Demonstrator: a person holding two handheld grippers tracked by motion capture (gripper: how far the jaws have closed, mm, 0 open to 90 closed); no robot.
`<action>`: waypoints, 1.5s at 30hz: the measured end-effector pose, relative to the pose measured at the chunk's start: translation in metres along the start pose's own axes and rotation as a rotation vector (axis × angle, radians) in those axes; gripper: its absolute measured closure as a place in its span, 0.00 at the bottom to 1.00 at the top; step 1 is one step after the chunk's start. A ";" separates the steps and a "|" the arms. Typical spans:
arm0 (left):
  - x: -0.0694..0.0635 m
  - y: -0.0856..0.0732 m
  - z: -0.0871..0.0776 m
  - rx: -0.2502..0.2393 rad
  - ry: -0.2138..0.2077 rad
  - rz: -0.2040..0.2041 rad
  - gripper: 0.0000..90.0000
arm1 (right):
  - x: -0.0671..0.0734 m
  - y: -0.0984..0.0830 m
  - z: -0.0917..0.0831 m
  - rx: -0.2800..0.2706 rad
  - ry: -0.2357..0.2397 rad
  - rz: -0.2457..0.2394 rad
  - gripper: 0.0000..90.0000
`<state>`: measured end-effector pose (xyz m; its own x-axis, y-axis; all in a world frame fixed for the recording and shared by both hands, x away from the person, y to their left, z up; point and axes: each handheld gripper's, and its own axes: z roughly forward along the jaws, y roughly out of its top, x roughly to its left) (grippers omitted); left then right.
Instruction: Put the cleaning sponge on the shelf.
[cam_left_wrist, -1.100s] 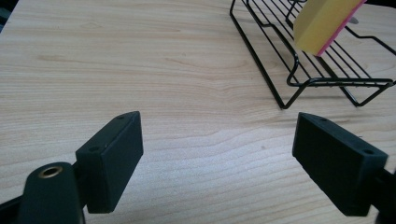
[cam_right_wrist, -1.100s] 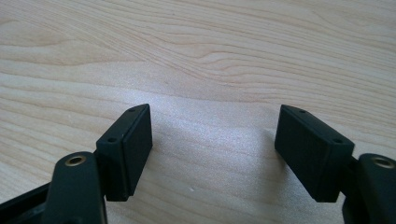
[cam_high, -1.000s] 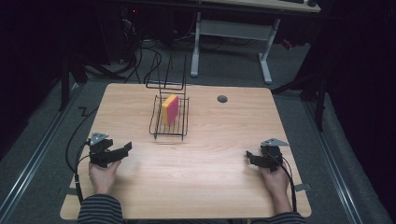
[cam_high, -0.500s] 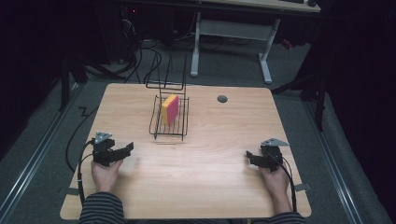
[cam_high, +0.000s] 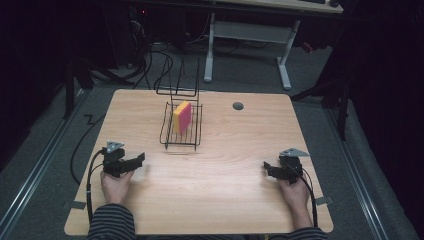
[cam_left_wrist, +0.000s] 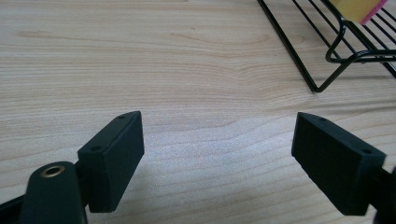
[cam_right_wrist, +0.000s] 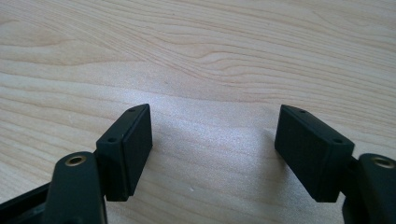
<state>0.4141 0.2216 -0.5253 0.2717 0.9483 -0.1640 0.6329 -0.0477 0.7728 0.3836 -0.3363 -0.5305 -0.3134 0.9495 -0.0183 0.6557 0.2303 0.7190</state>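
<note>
While both grippers gape empty, the wire rack (cam_high: 181, 131) holds an upright sponge (cam_high: 182, 116)

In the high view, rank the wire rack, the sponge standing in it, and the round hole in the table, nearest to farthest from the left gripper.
From the left gripper:
1. Wire rack, just ahead and to its right.
2. Sponge, upright in the rack, farther back.
3. Round hole, near the table's far edge, right of the rack.

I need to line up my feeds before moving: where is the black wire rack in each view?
High view: wire rack stands at the table's centre-back, holding a yellow-pink sponge.
Left gripper view: the rack's corner sits top right, beyond the open left claw.
Right gripper view: just wood ahead of the claw.
Shared landmark: the wood-grain tabletop.
</note>
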 end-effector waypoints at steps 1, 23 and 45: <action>0.000 0.000 0.001 0.001 0.004 0.001 0.20 | 0.000 0.000 0.000 0.000 0.000 0.000 0.31; 0.001 -0.004 0.014 0.042 0.059 0.030 0.20 | 0.000 0.000 0.000 0.001 0.000 0.003 0.31; -0.009 0.000 0.022 0.082 0.108 0.110 0.20 | 0.000 0.000 0.000 0.000 0.000 0.003 0.31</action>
<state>0.4274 0.2067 -0.5373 0.2660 0.9639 -0.0113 0.6616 -0.1741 0.7294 0.3835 -0.3360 -0.5305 -0.3112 0.9502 -0.0157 0.6568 0.2269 0.7191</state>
